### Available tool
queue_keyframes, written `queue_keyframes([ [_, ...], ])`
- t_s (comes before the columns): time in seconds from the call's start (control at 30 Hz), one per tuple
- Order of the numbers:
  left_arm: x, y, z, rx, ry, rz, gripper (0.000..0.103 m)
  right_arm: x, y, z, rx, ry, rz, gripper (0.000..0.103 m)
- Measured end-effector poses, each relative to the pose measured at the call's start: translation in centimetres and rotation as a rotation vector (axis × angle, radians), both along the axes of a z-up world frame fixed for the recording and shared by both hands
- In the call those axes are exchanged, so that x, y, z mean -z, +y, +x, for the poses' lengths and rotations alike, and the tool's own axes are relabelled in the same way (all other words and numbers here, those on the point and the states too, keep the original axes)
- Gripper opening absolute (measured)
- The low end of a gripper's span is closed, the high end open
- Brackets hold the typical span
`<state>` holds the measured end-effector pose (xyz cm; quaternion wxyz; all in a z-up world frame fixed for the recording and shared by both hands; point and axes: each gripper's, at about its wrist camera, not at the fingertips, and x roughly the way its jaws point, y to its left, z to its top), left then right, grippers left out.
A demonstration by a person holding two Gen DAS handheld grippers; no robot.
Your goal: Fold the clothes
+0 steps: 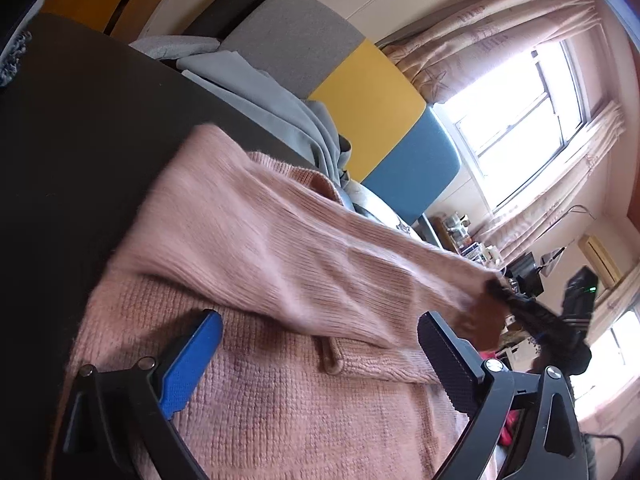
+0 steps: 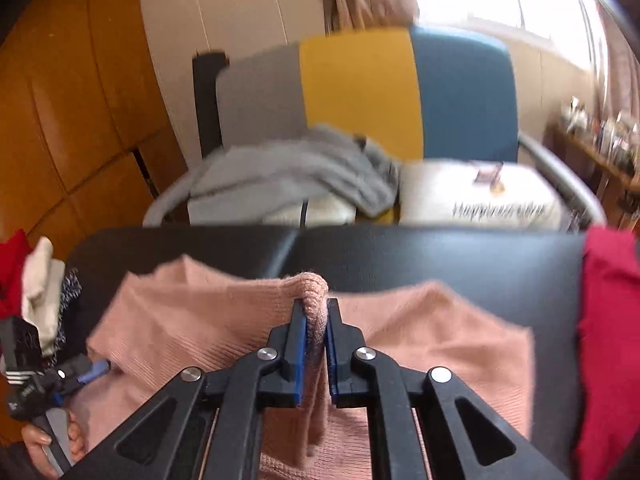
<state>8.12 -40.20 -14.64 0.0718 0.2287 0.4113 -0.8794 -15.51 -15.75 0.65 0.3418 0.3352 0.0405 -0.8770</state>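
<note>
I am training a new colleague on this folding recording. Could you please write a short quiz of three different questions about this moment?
1. True or false: the right gripper is shut on a fold of the pink knitted sweater.
2. Which is open: A) left gripper B) right gripper?
3. Fill in: at the right edge of the black table lies a ____ garment.

Key: 1 true; 2 A; 3 red.

Desk: black desk.
Chair: grey, yellow and blue panelled chair behind it.
Wall: cream wall; wood panels at left.
Window: bright window, pink curtains.
Shelf: cluttered shelf at right.
</note>
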Motion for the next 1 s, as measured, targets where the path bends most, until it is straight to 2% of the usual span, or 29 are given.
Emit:
queue_keyframes([
  [0.07,0.0,0.1,0.6,-0.006,0.011,0.007,0.100,-0.8,0.7,-0.2,0.016,0.009,0.000,0.007],
  [0.13,0.1,0.1,0.7,-0.007,0.003,0.005,0.100,-0.1,1.0,-1.0,0.031,-0.013,0.014,0.007],
  [0.23,-0.1,0.1,0.9,0.004,-0.008,0.001,0.100,2.8,1.3,-2.6,0.061,-0.101,0.022,0.007],
  [0.4,-1.1,-0.2,2.8,-0.010,0.010,0.044,0.100,7.2,2.0,-4.1,0.122,-0.203,0.052,0.008],
  [0.5,-3.2,-0.2,3.3,-0.021,0.033,-0.012,0.101,8.5,2.9,-4.2,0.158,-0.220,0.076,0.009],
  [0.53,-3.8,-0.2,3.0,-0.015,0.041,-0.036,0.101,8.5,3.3,-4.2,0.169,-0.221,0.070,0.012],
  [0.57,-4.4,-0.1,2.5,-0.009,0.042,-0.065,0.102,8.2,3.8,-4.2,0.178,-0.223,0.048,0.017],
  [0.67,-5.8,-0.1,-0.1,0.006,0.016,-0.154,0.102,6.5,4.7,-3.6,0.199,-0.167,0.016,0.022],
  [0.73,-5.9,-0.3,-2.3,0.020,-0.006,-0.189,0.102,5.1,4.4,-2.4,0.146,-0.111,-0.011,0.022],
  [0.9,-3.8,-0.5,-6.3,0.031,-0.136,-0.277,0.102,4.6,0.6,1.5,-0.075,-0.049,0.052,0.022],
  [1.0,-1.5,-0.8,-6.4,0.034,-0.210,-0.257,0.102,6.8,-0.6,2.7,-0.105,-0.059,0.147,0.022],
])
